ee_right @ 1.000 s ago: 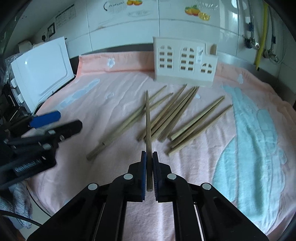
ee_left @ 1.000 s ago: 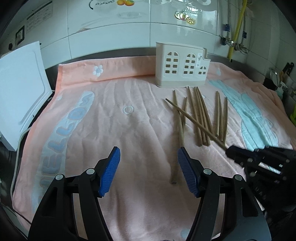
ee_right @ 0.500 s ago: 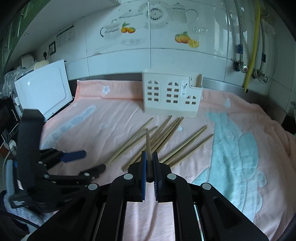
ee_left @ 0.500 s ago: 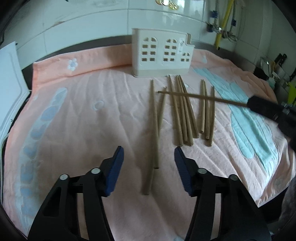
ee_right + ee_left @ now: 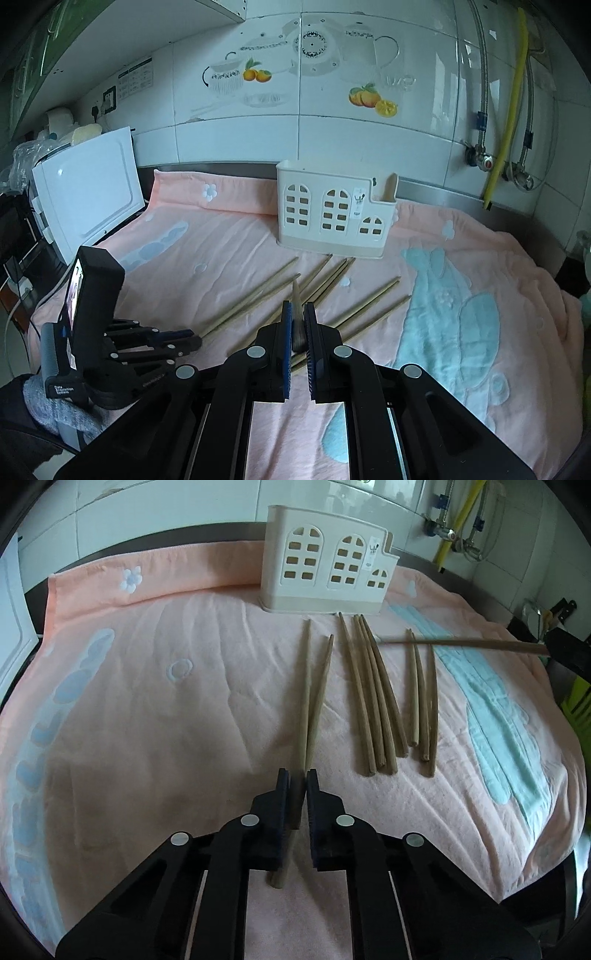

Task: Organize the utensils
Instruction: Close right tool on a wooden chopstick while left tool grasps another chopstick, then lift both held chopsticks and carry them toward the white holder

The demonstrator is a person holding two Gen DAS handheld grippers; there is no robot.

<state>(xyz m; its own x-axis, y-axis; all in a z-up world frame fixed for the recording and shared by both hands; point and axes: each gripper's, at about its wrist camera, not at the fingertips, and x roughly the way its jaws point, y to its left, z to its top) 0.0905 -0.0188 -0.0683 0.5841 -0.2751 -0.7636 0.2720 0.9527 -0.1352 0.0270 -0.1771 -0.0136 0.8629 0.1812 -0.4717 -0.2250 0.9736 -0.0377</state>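
While one wooden utensil already stands in the low end compartment of the cream holder point(image 5: 334, 216), most of the sorting is, by my reading, still ahead: eight chopsticks point(image 5: 373, 698) lie on the pink towel point(image 5: 147, 709) that covers the surface, fanned out in front of the holder. The right claw point(image 5: 298, 328) is clenched on a single chopstick point(image 5: 461, 643), carried clear of the towel and pointing towards the holder (in the left wrist view it crosses above the lying sticks). The left claw point(image 5: 295, 794) is closing on the near end of the leftmost chopstick point(image 5: 303, 701), which sits between its pads and seems not yet lifted from the towel. So two sticks are in hand, neither is in the holder, and seven more wait loose on the towel.
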